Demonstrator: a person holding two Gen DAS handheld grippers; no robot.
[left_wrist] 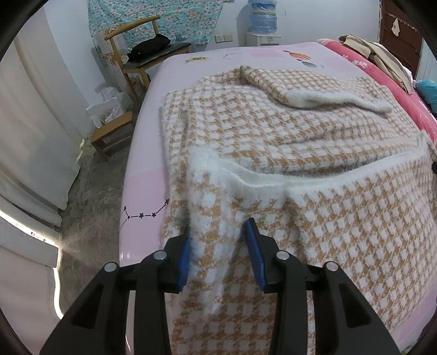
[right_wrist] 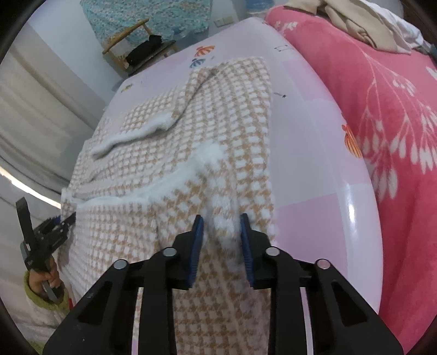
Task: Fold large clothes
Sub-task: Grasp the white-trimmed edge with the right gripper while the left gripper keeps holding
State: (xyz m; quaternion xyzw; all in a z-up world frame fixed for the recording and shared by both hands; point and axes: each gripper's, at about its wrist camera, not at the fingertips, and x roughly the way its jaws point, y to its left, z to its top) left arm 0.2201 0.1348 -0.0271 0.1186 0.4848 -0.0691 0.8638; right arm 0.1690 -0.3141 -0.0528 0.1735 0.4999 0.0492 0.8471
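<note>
A large tan-and-white houndstooth sweater [left_wrist: 286, 131] lies on the pink bed sheet [left_wrist: 142, 169], one sleeve folded across its far part. Its near white-trimmed hem is lifted and doubled over toward the far end. My left gripper [left_wrist: 217, 240] is shut on the hem's left corner, fabric bunched between the blue pads. My right gripper [right_wrist: 221, 234] is shut on the hem's right corner of the same sweater [right_wrist: 218, 117]. The left gripper also shows in the right wrist view [right_wrist: 62, 222], at the sweater's left edge, held by a hand.
A red floral blanket [right_wrist: 396, 136] with beige clothes [right_wrist: 355, 24] lies along the bed's right side. Wooden chairs [left_wrist: 142, 49] stand left of the bed, with a water dispenser [left_wrist: 263, 24] behind. White curtains [left_wrist: 24, 136] hang at the left.
</note>
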